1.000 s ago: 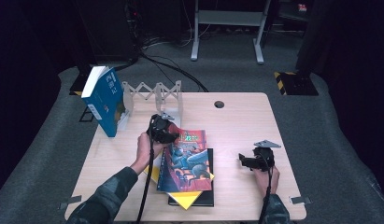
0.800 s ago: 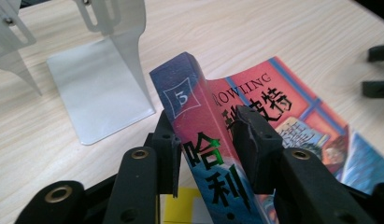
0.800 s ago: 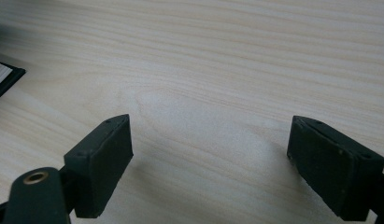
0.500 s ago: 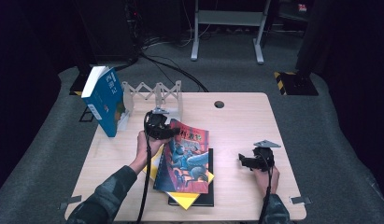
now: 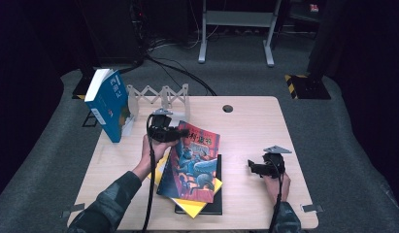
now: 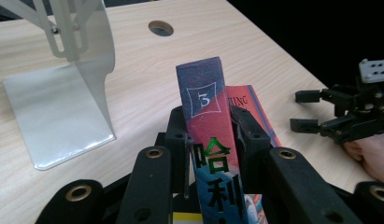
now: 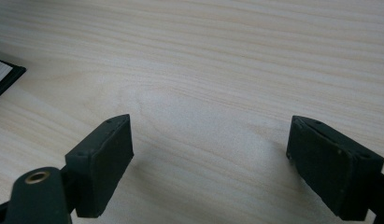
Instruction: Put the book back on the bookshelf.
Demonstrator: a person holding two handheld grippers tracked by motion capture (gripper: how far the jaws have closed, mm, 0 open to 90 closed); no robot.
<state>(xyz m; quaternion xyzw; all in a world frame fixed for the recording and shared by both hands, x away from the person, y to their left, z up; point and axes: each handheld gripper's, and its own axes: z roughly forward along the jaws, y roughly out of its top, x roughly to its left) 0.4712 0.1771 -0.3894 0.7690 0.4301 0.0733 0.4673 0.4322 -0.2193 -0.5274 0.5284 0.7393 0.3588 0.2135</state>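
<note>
Red-and-blue book (image 5: pixel 192 162) tilted off stack, spine end pinched in just-closed left gripper (image 5: pixel 164 133), right gripper (image 5: pixel 259 167) spread.

High view looked down on whole bench (image 5: pixel 245 121); tool views sat close, low over same bench, left one sharing red book (image 6: pixel 213 140).
</note>
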